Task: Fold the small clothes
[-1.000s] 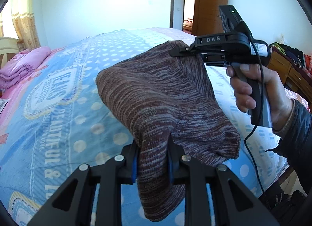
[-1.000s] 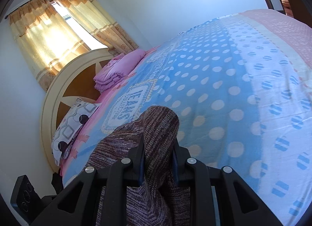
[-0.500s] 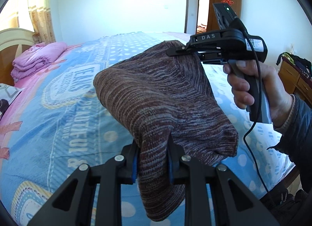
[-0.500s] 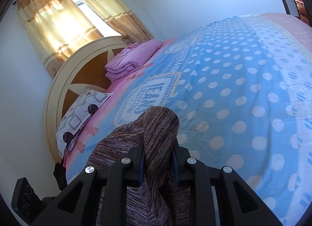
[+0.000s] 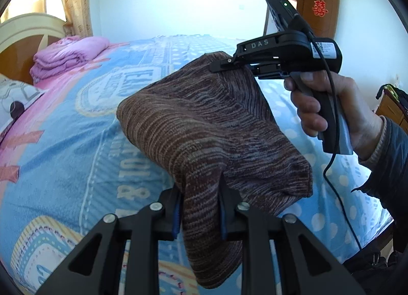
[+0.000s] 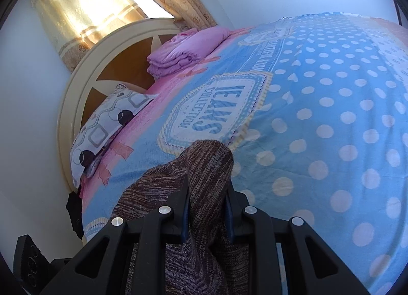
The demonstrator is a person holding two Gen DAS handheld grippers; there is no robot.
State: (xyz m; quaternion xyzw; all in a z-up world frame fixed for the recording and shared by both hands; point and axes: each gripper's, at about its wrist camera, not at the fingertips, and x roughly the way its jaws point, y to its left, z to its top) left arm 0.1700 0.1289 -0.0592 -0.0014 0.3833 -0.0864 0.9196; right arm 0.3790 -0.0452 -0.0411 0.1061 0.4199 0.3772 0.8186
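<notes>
A home bedroom: a made bed with pillow, curved headboard and curtained window.

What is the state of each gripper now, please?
Left gripper: closed on the brown knit garment, holding it above the bed.
Right gripper: closed on another part of the same garment.

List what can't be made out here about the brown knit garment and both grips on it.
- Garment type: the brown knit garment is bunched, so sleeves, collar and full shape are hidden in both views.
- Its lower end: cut off by the left hand-held gripper frame in the left wrist view.
- Pads of the right hand-held gripper: covered by fabric in the right wrist view.
- Whether it touches the bedspread: hidden beneath the cloth.
</notes>
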